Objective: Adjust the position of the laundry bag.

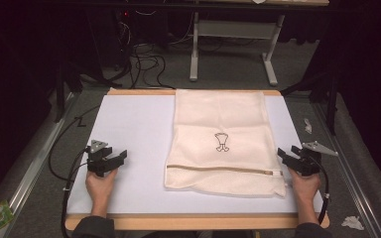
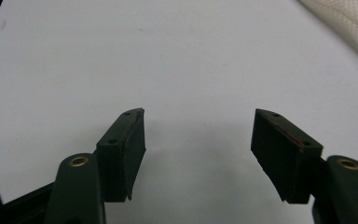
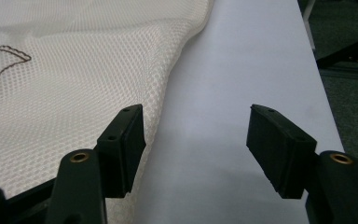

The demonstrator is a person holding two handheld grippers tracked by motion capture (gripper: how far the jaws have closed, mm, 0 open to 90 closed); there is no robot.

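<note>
Both wide open, gripping nothing: left hand-held gripper (image 1: 110,161) over bare tabletop (image 1: 129,129), right hand-held gripper (image 1: 291,157) beside the mesh laundry bag (image 1: 222,124) toward the tabletop's right edge. Probably best to pinch the zipper (image 1: 218,169) end at the near right corner squarely, steadying the fabric with the left.

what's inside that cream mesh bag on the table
Nothing can be made out inside. The mesh bag lies flat on the white table, its zipper appears closed, and the fabric hides any contents.
</note>
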